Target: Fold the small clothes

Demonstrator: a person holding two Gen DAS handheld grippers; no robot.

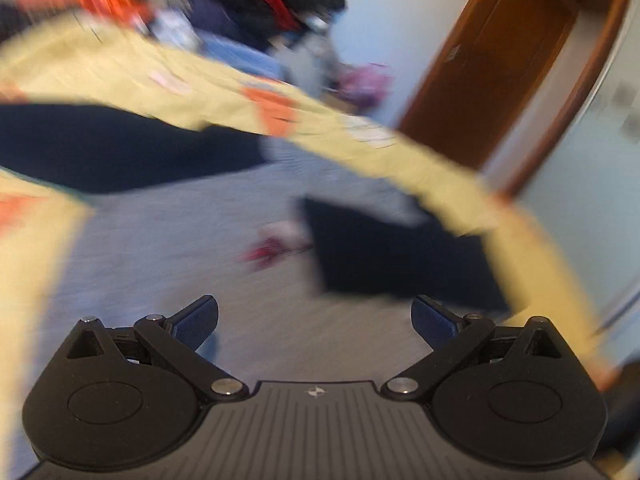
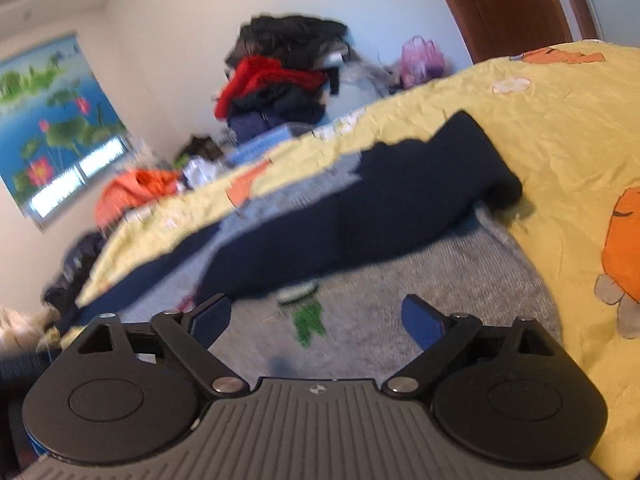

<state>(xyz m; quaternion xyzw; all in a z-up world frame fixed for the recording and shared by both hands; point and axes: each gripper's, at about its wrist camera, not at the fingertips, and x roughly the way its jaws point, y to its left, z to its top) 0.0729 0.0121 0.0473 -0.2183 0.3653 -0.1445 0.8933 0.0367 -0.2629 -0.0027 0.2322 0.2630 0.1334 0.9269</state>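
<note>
A small grey garment with navy sleeves (image 2: 380,292) lies spread on a yellow bed cover (image 2: 560,128). One navy sleeve (image 2: 360,220) is laid across its grey body; a green motif (image 2: 308,320) shows on the front. In the blurred left wrist view the same grey garment (image 1: 192,264) shows with a navy sleeve (image 1: 120,148) and a navy panel (image 1: 400,252). My left gripper (image 1: 316,320) is open and empty just above the grey cloth. My right gripper (image 2: 316,320) is open and empty above the garment's front.
A heap of red, black and navy clothes (image 2: 280,80) is stacked at the far wall, with an orange garment (image 2: 136,188) beyond the bed's far edge. A brown door (image 1: 500,52) stands at the right. A lotus picture (image 2: 52,120) hangs on the left wall.
</note>
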